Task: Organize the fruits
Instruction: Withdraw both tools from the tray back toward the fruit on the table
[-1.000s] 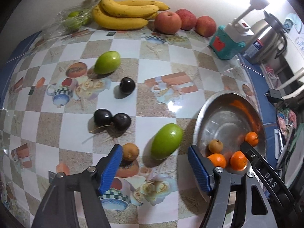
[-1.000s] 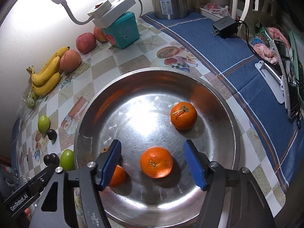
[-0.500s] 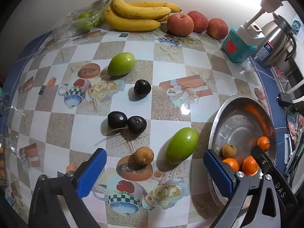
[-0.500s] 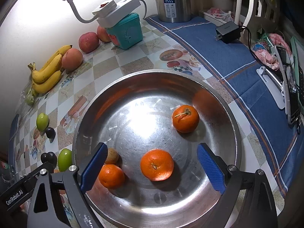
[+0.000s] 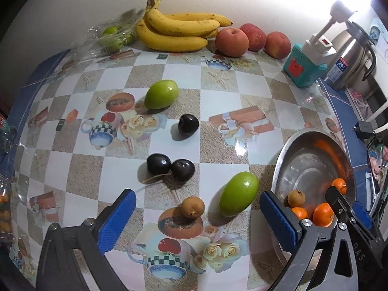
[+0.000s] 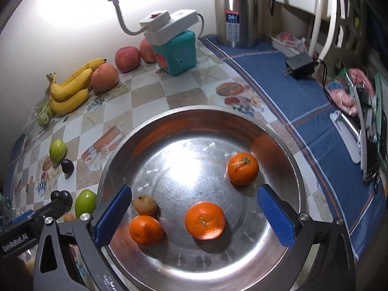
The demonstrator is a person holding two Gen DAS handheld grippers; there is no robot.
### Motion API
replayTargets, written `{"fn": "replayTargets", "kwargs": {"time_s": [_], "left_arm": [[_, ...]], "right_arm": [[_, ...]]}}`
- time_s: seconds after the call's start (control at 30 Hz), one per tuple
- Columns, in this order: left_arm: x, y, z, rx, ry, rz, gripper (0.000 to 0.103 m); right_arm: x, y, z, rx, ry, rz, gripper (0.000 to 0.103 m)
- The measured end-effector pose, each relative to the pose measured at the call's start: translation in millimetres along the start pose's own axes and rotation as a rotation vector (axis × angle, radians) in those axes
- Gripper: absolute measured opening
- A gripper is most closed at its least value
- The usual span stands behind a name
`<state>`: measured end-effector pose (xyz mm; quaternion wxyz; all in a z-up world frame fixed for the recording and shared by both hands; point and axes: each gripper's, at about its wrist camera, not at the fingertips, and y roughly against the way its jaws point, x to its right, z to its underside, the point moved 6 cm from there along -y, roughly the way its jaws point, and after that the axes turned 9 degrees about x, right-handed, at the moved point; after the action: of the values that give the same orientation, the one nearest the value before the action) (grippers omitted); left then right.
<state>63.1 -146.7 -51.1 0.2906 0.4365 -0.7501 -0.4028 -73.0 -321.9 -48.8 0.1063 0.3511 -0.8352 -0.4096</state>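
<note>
Three oranges and one small brown fruit sit in the metal bowl, while a brown fruit, two green fruits and three dark plums wait on the table to its left, and the left gripper and right gripper have just opened wide, holding nothing.

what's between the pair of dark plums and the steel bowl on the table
In the left wrist view, a green oval fruit lies between the pair of dark plums and the steel bowl, touching neither.
</note>
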Motion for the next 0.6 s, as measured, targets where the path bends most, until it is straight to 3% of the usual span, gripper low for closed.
{"fn": "replayTargets", "kwargs": {"time_s": [0.3, 0.6], "left_arm": [[-39.3, 3.7, -6.6, 0.002, 0.085, 0.012, 0.103], [-103.3, 15.7, -13.7, 0.043, 0.205, -0.046, 0.103]], "right_arm": [[-15.3, 4.3, -1.0, 0.035, 0.052, -0.042, 0.103], [-41.1, 3.9, 8.4, -0.031, 0.083, -0.117, 0.103]]}}
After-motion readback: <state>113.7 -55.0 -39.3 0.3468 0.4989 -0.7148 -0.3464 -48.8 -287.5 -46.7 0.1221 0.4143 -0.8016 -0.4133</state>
